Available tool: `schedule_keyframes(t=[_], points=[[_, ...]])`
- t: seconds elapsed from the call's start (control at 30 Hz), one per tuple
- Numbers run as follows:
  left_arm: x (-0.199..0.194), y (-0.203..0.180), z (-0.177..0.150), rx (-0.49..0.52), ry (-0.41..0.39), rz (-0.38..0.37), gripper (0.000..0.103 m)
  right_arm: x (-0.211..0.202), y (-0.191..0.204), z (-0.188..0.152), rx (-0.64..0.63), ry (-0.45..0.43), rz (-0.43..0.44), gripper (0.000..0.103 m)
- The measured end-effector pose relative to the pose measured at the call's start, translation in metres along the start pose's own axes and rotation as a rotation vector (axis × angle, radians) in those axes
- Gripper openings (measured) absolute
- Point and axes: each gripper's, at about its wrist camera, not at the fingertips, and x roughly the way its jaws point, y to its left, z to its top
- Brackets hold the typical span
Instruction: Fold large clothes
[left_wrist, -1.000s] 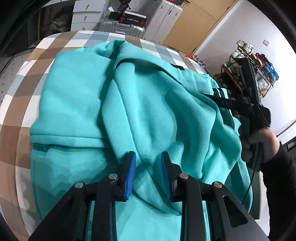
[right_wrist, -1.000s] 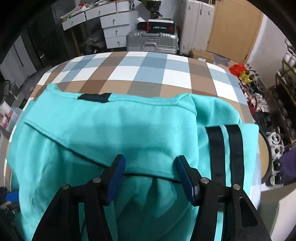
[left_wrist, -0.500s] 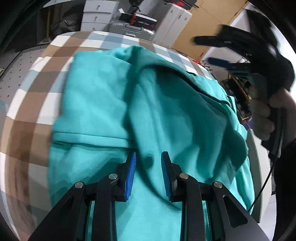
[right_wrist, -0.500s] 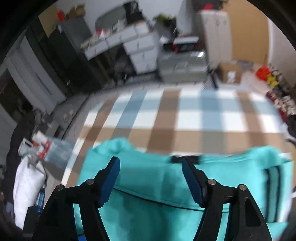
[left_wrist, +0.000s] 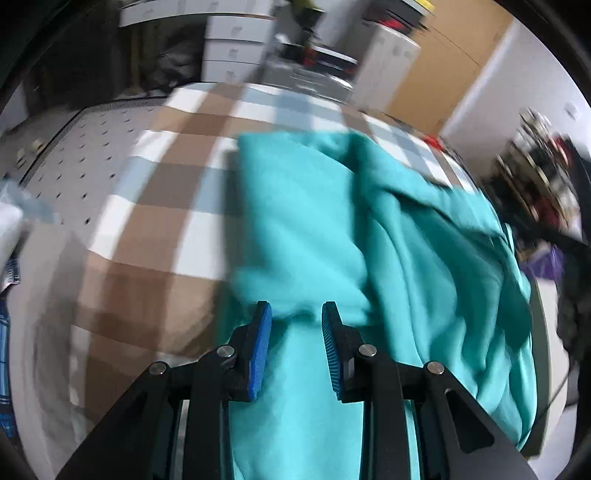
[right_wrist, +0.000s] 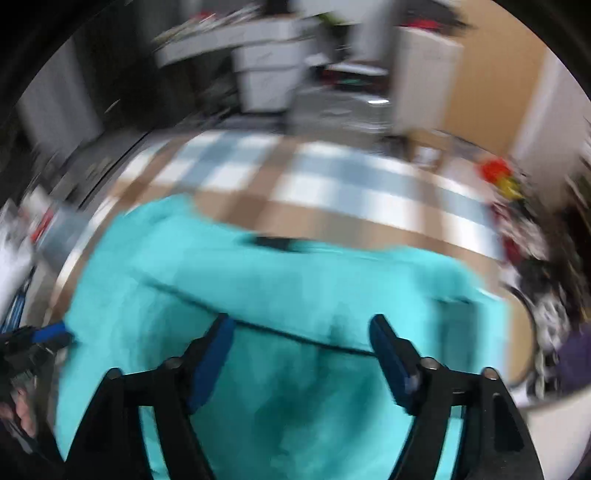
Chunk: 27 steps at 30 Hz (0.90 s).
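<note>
A large turquoise sweatshirt (left_wrist: 406, 258) lies partly folded on a checked tablecloth (left_wrist: 159, 206); it also shows in the right wrist view (right_wrist: 258, 280), with a black neck label (right_wrist: 273, 242) at its far edge. My left gripper (left_wrist: 296, 328) is open, its blue pads either side of the near cloth, above its left part. My right gripper (right_wrist: 301, 332) is wide open above the near fold. The left gripper shows at the left edge of the right wrist view (right_wrist: 40, 338). Both views are blurred by motion.
White drawer units (left_wrist: 236, 55) and a silver suitcase (left_wrist: 314, 74) stand behind the table. A grey perforated surface (left_wrist: 74, 158) lies to the left. A shoe rack (left_wrist: 543, 177) stands to the right, and a wooden door (right_wrist: 491, 85) is at the back.
My left gripper has swung left, so the sweatshirt now sits right of centre. My right gripper let go, opened wider, lifted away and then came back down over the cloth.
</note>
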Motion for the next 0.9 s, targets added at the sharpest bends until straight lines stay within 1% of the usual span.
schedule_keyframes(t=[0.03,0.07,0.1,0.13,0.17,0.2,0.23,0.27,0.3,0.33,0.37,0.4,0.47,0.53,0.6,0.67,0.7,0.73,0.77,0.8,0.83,0.87,0.9], points=[[0.002,0.008,0.009,-0.053,0.019,-0.029,0.024,-0.004,-0.029,-0.006,0.092,-0.008,0.013,0.087],[0.002,0.013,0.014,-0.085,0.025,-0.047,0.037,-0.007,-0.063,-0.015,0.208,-0.016,0.042,0.087],[0.003,0.016,0.018,-0.099,0.023,-0.052,0.065,-0.006,-0.096,-0.027,0.318,-0.02,0.066,0.087],[0.004,0.02,0.024,-0.116,0.0,-0.017,0.078,-0.003,-0.116,-0.035,0.381,-0.011,0.069,0.087],[0.004,0.02,0.028,-0.115,-0.032,0.043,0.087,0.004,-0.141,-0.047,0.443,0.019,0.059,0.087],[0.009,0.019,0.035,-0.091,-0.058,0.107,0.087,0.007,-0.154,-0.054,0.472,0.026,0.057,0.087],[0.014,0.019,0.038,-0.08,-0.045,0.12,0.087,0.01,-0.163,-0.061,0.499,0.03,0.062,0.087],[0.024,0.019,0.044,-0.078,-0.001,0.118,0.087,0.012,-0.168,-0.065,0.509,0.039,0.073,0.087],[0.038,0.023,0.051,-0.097,0.051,0.075,0.087,0.015,-0.17,-0.068,0.502,0.051,0.091,0.087],[0.046,0.028,0.055,-0.121,0.081,0.028,0.087,0.017,-0.168,-0.069,0.481,0.054,0.108,0.087],[0.053,0.032,0.059,-0.136,0.113,-0.005,0.087,0.02,-0.162,-0.067,0.447,0.052,0.119,0.087],[0.059,0.035,0.062,-0.144,0.133,-0.022,0.087,0.023,-0.156,-0.065,0.406,0.054,0.111,0.087],[0.069,0.038,0.068,-0.153,0.136,-0.005,0.087,0.029,-0.148,-0.064,0.356,0.076,0.114,0.087],[0.076,0.038,0.073,-0.146,0.152,-0.027,0.087,0.042,-0.143,-0.066,0.317,0.117,0.116,0.087],[0.081,0.034,0.078,-0.126,0.155,-0.013,0.087,0.047,-0.143,-0.072,0.301,0.115,0.136,0.087],[0.084,0.025,0.078,-0.078,0.18,-0.028,0.087,0.052,-0.144,-0.074,0.316,0.112,0.169,0.087],[0.086,0.021,0.078,-0.055,0.192,-0.034,0.087,0.053,-0.144,-0.074,0.323,0.108,0.187,0.085],[0.088,0.015,0.078,-0.025,0.201,-0.019,0.087,0.054,-0.142,-0.074,0.313,0.103,0.197,0.076],[0.091,0.01,0.078,-0.002,0.211,-0.026,0.087,0.052,-0.138,-0.073,0.291,0.098,0.197,0.072],[0.095,0.0,0.077,0.045,0.24,-0.033,0.086,0.051,-0.132,-0.072,0.256,0.089,0.181,0.069],[0.097,-0.007,0.075,0.083,0.262,-0.031,0.085,0.051,-0.125,-0.071,0.206,0.082,0.174,0.062],[0.1,-0.019,0.072,0.152,0.286,0.004,0.076,0.051,-0.121,-0.07,0.173,0.085,0.165,0.056],[0.102,-0.03,0.071,0.208,0.299,0.028,0.065,0.052,-0.116,-0.068,0.138,0.087,0.151,0.053]])
